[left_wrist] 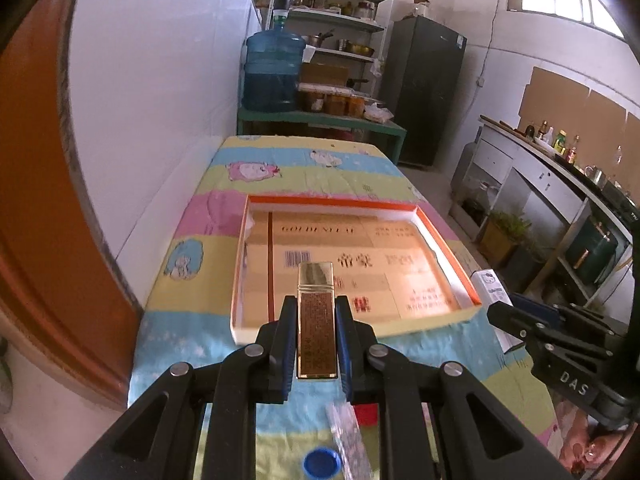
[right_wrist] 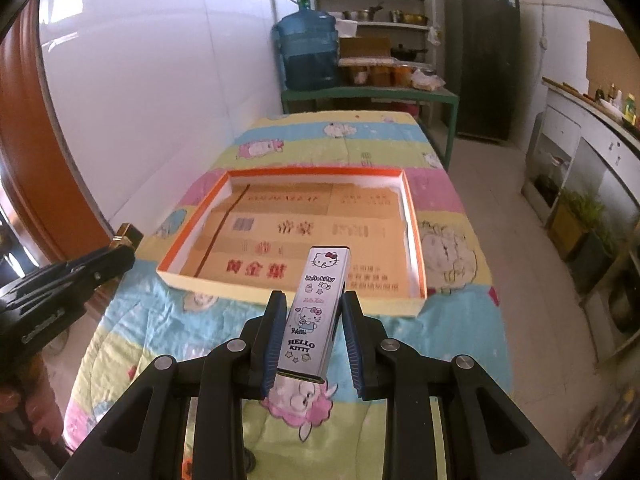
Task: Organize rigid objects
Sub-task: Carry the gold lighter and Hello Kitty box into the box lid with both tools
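Observation:
My left gripper [left_wrist: 316, 308] is shut on a gold lighter [left_wrist: 316, 320], held upright above the near edge of the shallow orange-rimmed box [left_wrist: 448, 240]. My right gripper [right_wrist: 314, 300] is shut on a white Hello Kitty case [right_wrist: 314, 312], also raised just short of that box [right_wrist: 416, 240]. The box is lined with printed cardboard and holds nothing else. In the left wrist view the right gripper [left_wrist: 496, 312] shows at the right with the white case [left_wrist: 490, 286]. In the right wrist view the left gripper [right_wrist: 124, 256] shows at the left with the gold lighter [right_wrist: 128, 236].
The table wears a cartoon-print cloth [right_wrist: 360, 140]. A blue bottle cap [left_wrist: 321, 462] and a small clear packet [left_wrist: 348, 436] lie near the front edge. A white wall runs along the left. Behind stand a blue water jug [left_wrist: 272, 72], shelves and a dark fridge [left_wrist: 424, 88].

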The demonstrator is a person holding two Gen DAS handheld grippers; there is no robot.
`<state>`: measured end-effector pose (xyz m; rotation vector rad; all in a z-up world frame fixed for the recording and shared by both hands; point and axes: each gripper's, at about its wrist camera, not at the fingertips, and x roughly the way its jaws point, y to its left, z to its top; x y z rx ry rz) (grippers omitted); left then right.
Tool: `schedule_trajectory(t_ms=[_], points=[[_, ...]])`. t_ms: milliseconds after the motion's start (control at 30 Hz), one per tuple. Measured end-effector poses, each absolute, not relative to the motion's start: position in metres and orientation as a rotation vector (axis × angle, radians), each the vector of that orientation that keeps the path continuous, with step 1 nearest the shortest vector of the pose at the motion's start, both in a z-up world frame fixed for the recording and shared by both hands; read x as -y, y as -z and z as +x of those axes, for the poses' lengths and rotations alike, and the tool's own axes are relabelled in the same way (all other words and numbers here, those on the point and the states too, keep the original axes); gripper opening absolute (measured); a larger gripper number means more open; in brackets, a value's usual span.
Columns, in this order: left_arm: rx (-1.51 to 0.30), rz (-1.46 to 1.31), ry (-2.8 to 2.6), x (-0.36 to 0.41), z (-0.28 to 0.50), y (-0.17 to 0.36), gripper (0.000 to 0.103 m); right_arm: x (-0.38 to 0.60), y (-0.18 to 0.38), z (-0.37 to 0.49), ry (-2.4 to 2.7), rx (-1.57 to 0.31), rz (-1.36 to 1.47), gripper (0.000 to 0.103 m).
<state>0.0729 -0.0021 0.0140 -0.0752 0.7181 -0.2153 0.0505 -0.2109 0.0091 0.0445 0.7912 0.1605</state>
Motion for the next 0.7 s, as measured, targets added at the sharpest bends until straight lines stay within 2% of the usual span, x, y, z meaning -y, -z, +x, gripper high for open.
schedule_trajectory(t_ms=[333, 700], points=[[-0.723, -0.039, 0.205, 0.019, 0.114, -0.015, 0.018, 0.212, -0.017, 0.086, -0.19, -0.778, 0.049, 0.029], [-0.793, -0.031, 0.183, 0.022, 0.157, 0.006, 0.018, 0.216, 0.0, 0.134, -0.229, -0.828, 0.072, 0.029]])
